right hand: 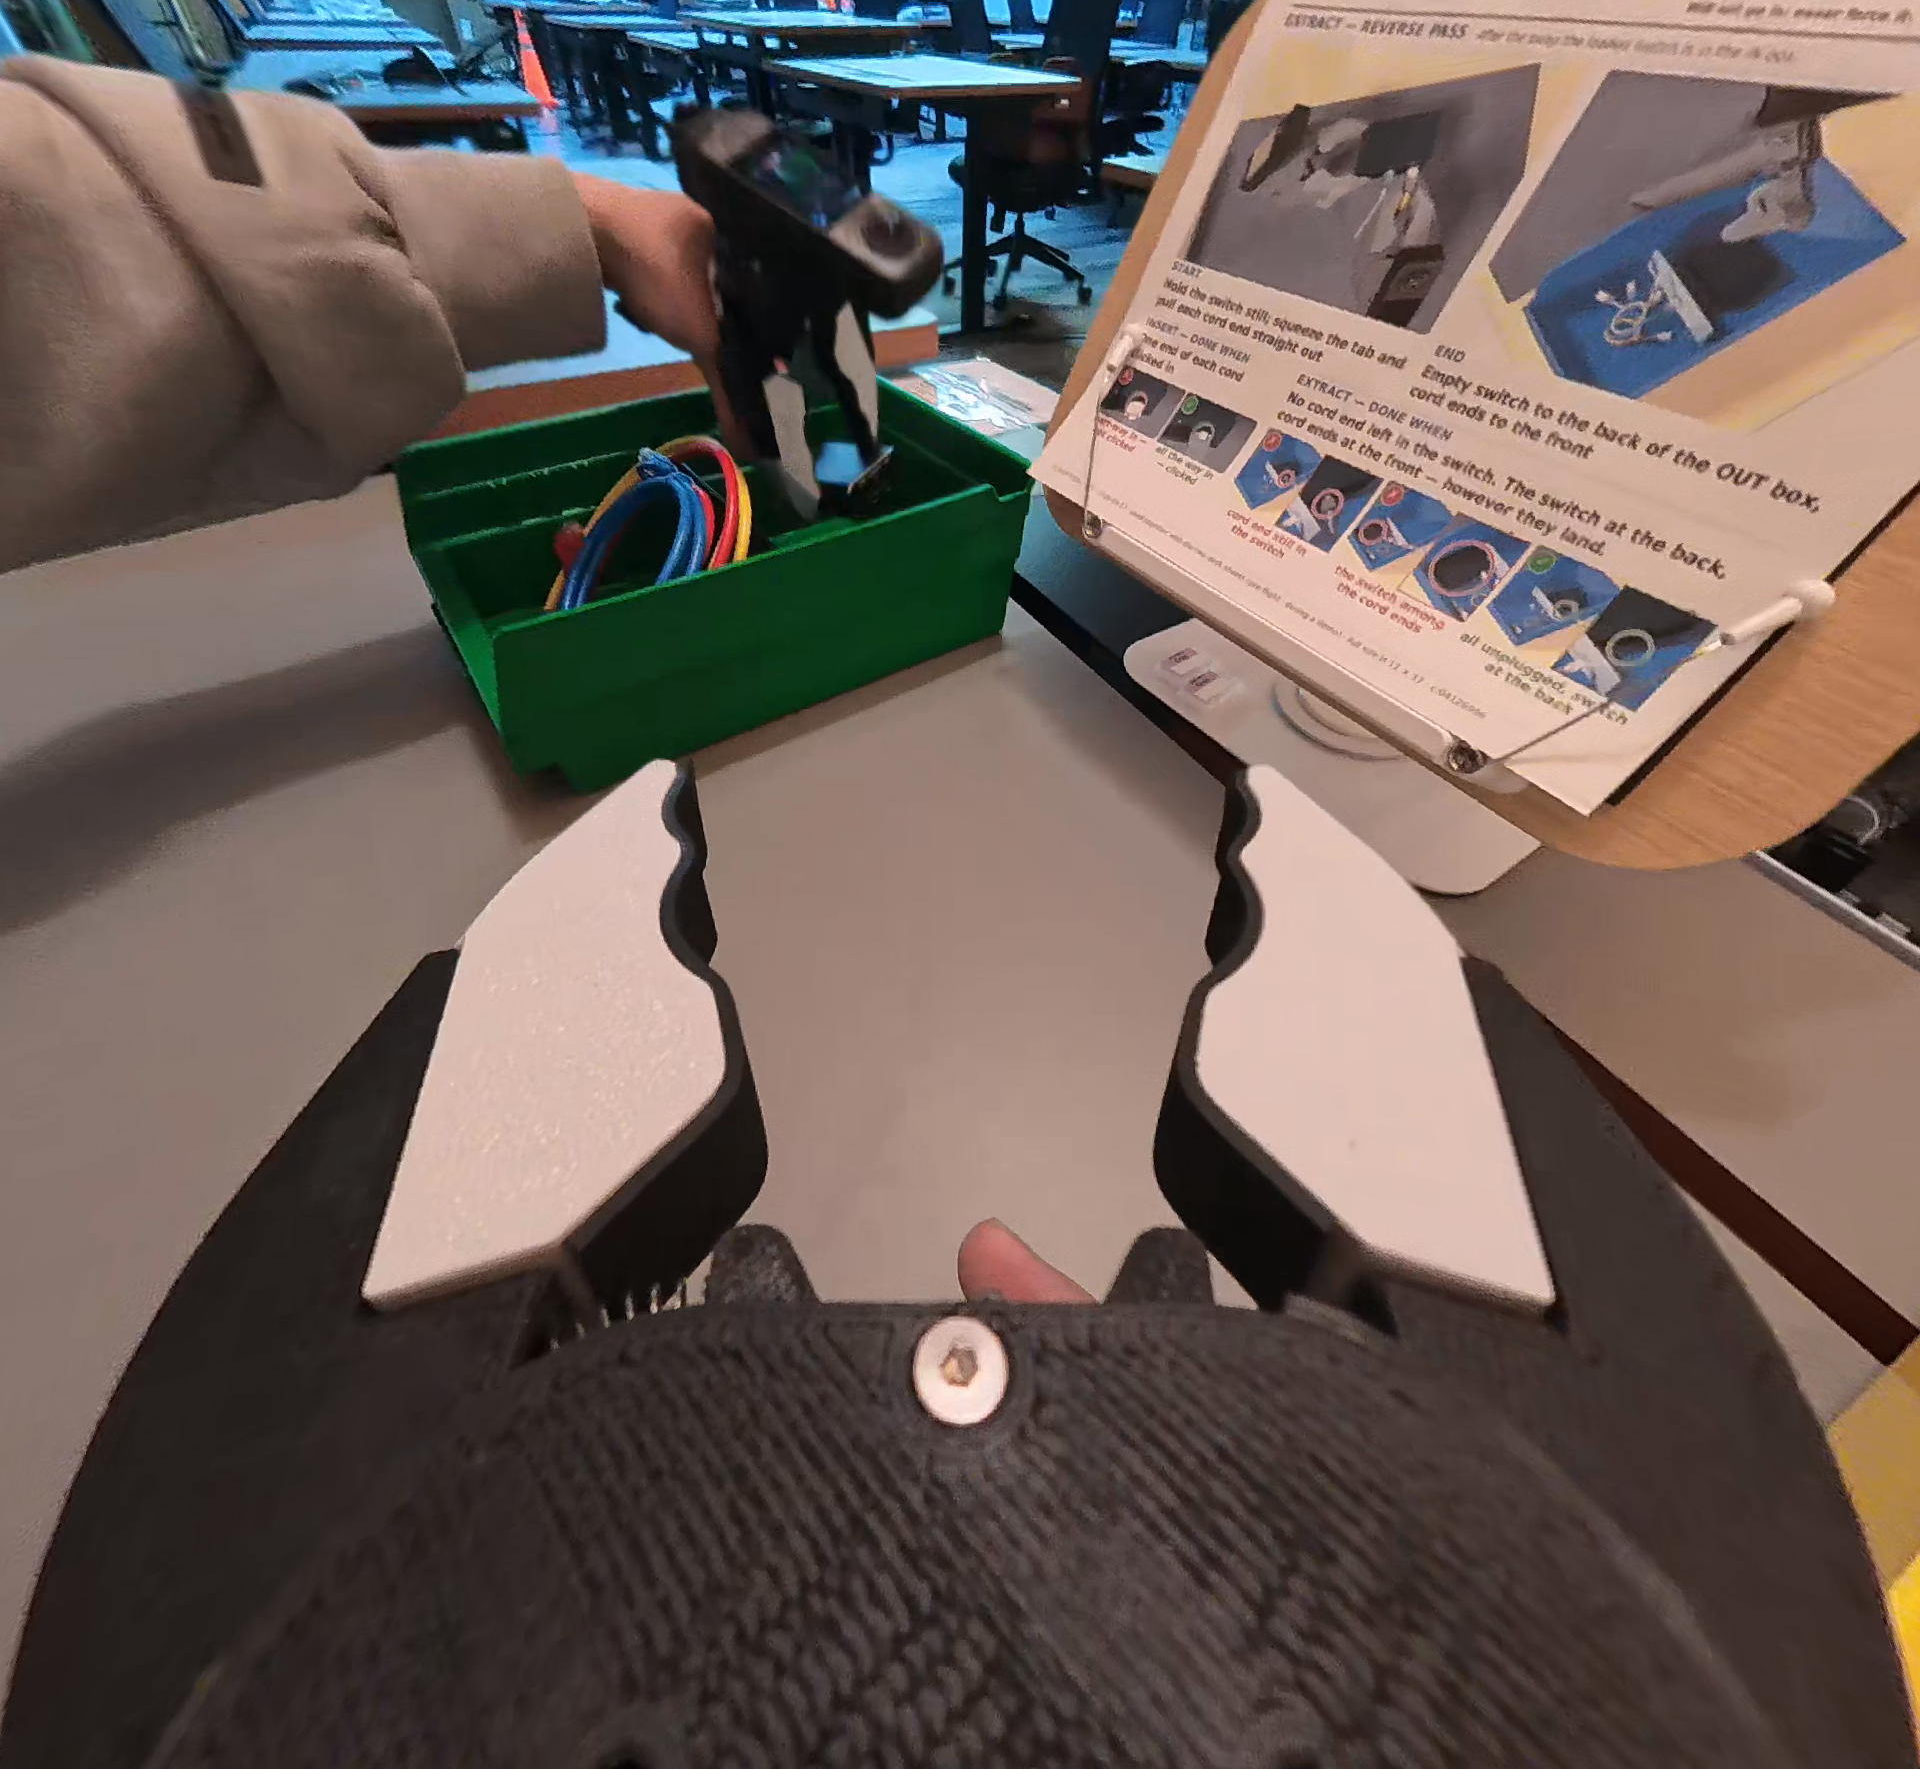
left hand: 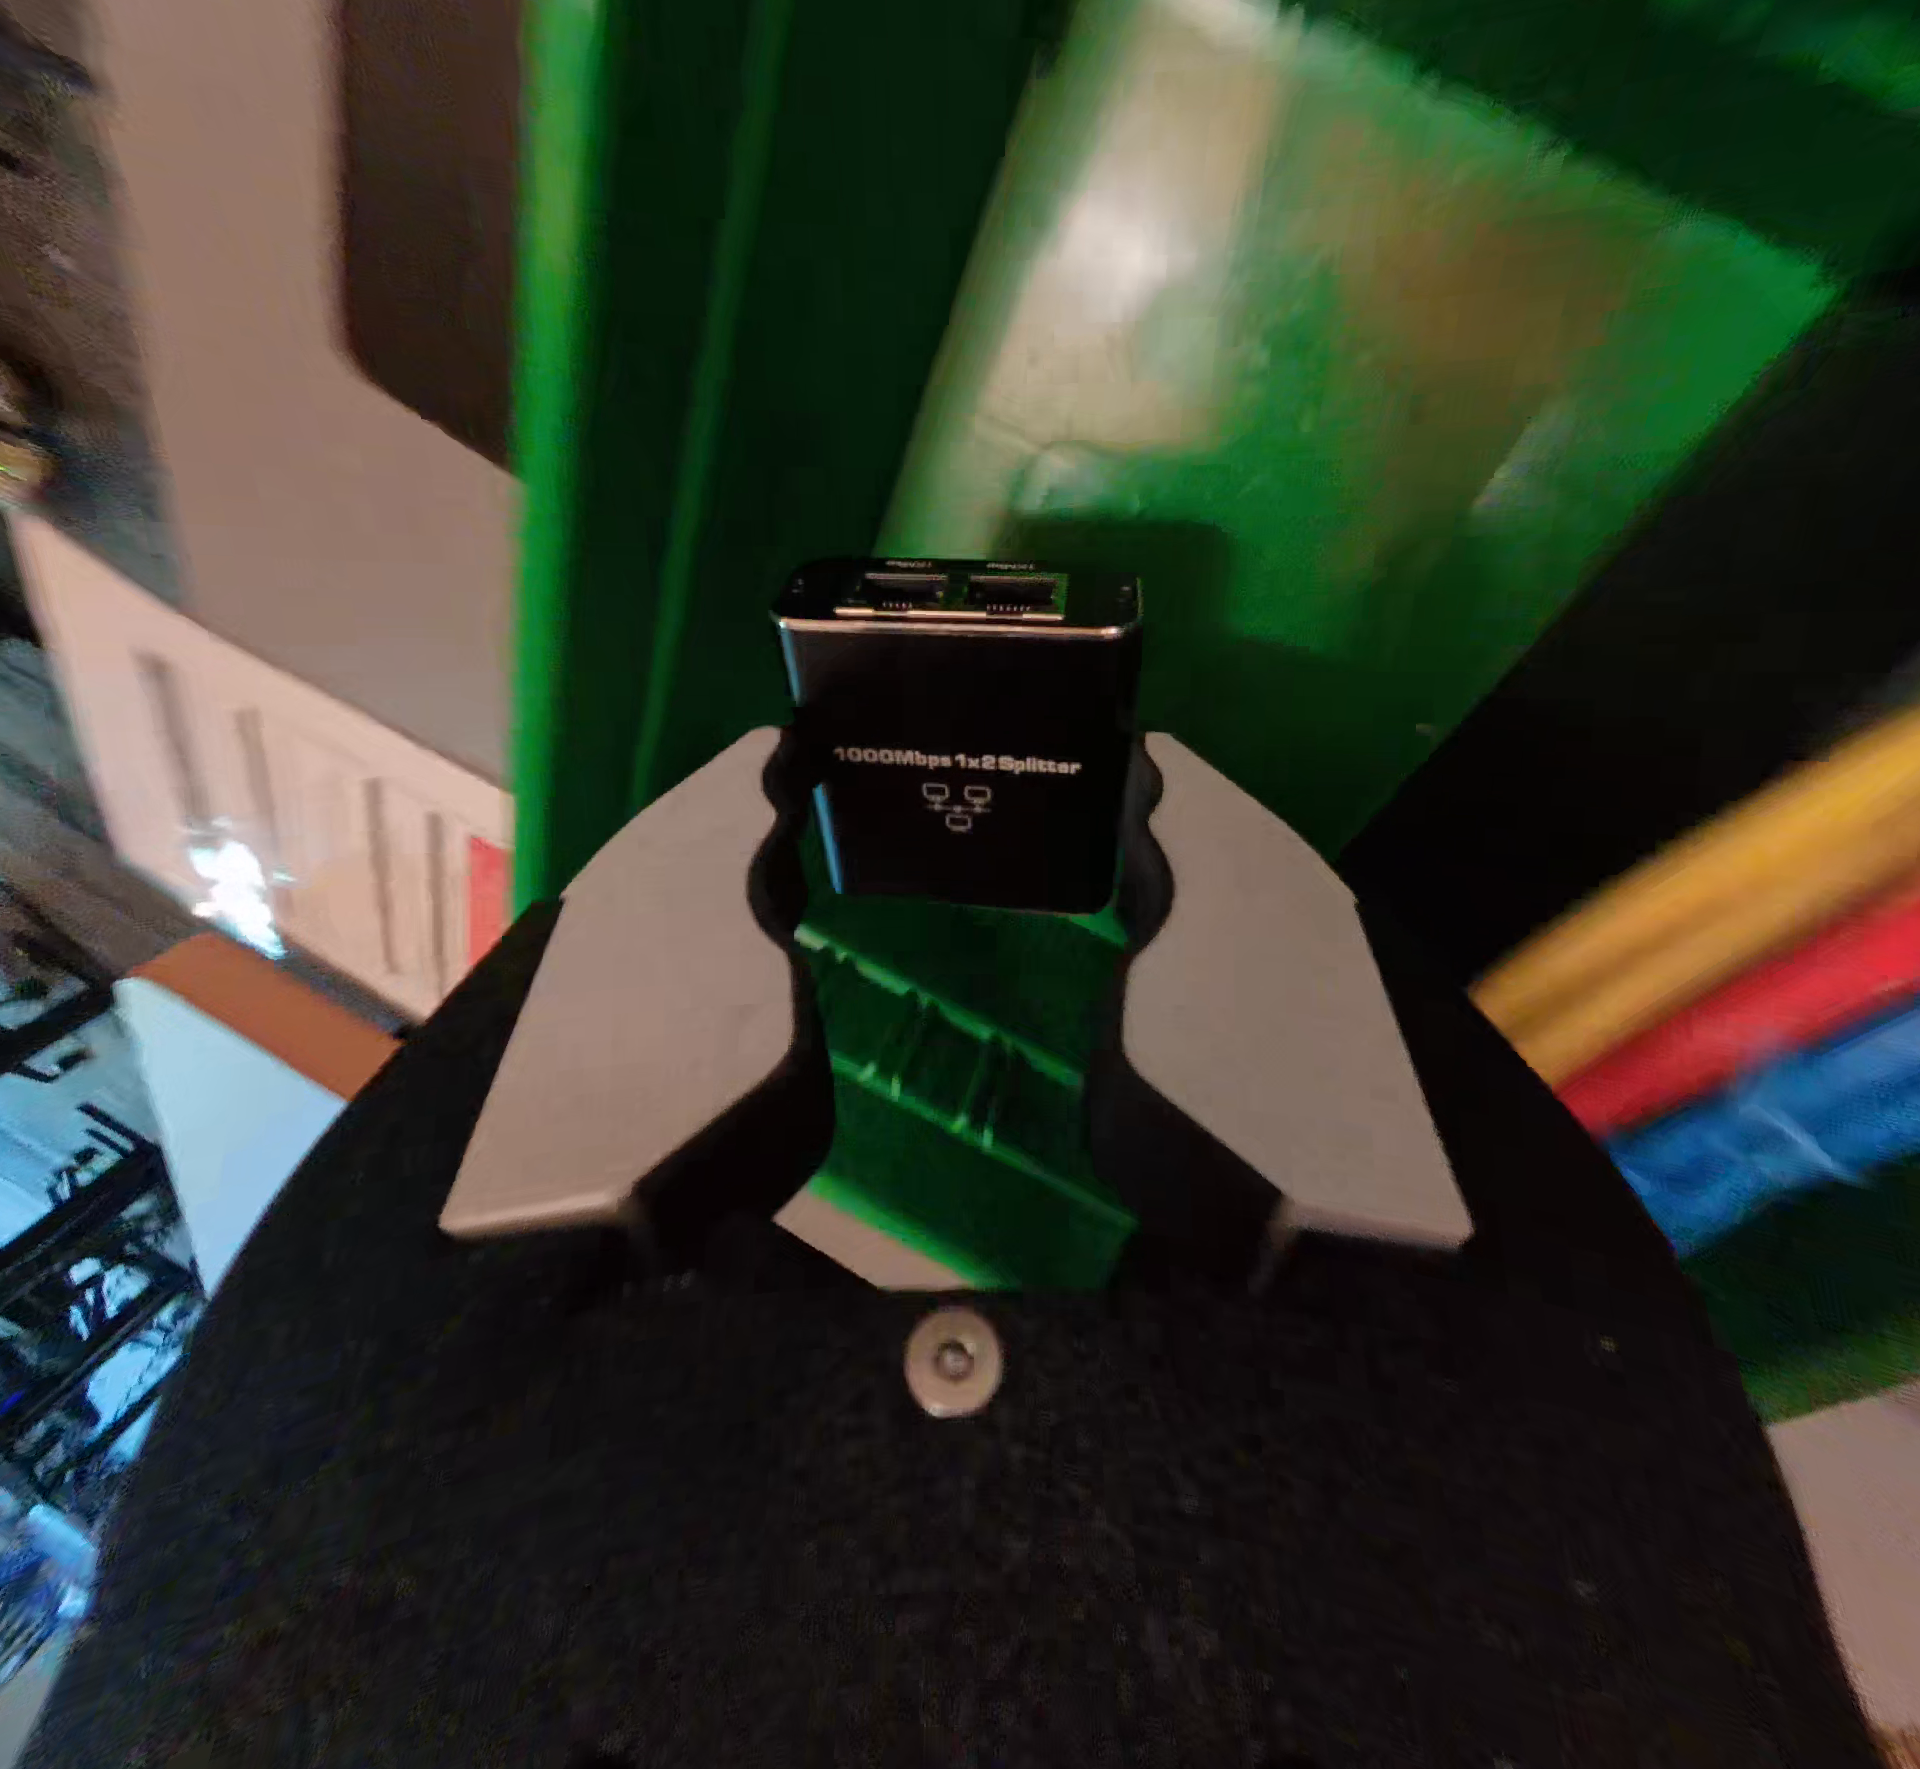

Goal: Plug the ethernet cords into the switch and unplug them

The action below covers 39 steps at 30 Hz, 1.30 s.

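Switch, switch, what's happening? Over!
Left hand-held gripper shut on switch, ports empty. Right hand-held gripper open. Cords in green bin.

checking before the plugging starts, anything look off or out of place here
Nothing stands out. The left gripper holds the black switch squarely, its two visible ports empty. The coloured ethernet cords lie coiled inside the green bin, which sits flat on the table. The right gripper is open and empty.

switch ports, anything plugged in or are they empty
Empty: both ports on the switch show open sockets, and the left gripper holds it by its sides.
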Available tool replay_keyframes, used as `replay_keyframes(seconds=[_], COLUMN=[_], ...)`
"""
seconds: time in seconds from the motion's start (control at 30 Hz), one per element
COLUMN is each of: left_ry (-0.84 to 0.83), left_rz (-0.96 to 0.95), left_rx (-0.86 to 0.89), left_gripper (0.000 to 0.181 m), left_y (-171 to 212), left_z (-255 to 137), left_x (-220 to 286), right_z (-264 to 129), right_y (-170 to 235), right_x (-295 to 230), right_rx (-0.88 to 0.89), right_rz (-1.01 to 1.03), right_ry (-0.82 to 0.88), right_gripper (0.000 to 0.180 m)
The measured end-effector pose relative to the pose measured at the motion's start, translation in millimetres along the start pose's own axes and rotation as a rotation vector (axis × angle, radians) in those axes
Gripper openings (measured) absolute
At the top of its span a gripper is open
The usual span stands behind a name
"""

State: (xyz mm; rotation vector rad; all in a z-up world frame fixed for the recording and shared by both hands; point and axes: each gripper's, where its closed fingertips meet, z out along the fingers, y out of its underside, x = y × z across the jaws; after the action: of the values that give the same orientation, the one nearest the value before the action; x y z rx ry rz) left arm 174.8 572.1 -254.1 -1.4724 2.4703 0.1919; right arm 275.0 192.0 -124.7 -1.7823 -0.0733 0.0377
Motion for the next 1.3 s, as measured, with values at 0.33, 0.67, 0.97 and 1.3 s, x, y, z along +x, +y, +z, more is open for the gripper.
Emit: replay_keyframes(seconds=[0.33, 0.67, 0.97, 1.3], left_ry=[0.033, -0.408, -0.532, -0.33], left_rz=[0.063, 0.276, 0.29, 0.167], left_rx=[0.927, 0.846, 0.897, 1.47], left_gripper=[0.057, 0.058, 0.057, 0.069], left_y=[-127.9, -182.0, -185.9, -185.3], left_z=[-206.8, -208.2, -221.8, -298.7], left_x=[123.7, 236.6, 249.0, 279.2], right_z=[10.3, 35.1, 34.7, -26.3], right_y=[-50.0, -34.0, -43.6, -97.6], right_x=[-57.5, -78.9, -88.1, -96.0], right_rx=[0.162, 0.037, 0.117, 0.536], right_rz=[-0.028, 0.239, 0.406, 0.865], right_ry=[-0.13, -0.18, -0.395, -1.084], right_gripper=[0.089, 0.069, 0.028, 0.027])
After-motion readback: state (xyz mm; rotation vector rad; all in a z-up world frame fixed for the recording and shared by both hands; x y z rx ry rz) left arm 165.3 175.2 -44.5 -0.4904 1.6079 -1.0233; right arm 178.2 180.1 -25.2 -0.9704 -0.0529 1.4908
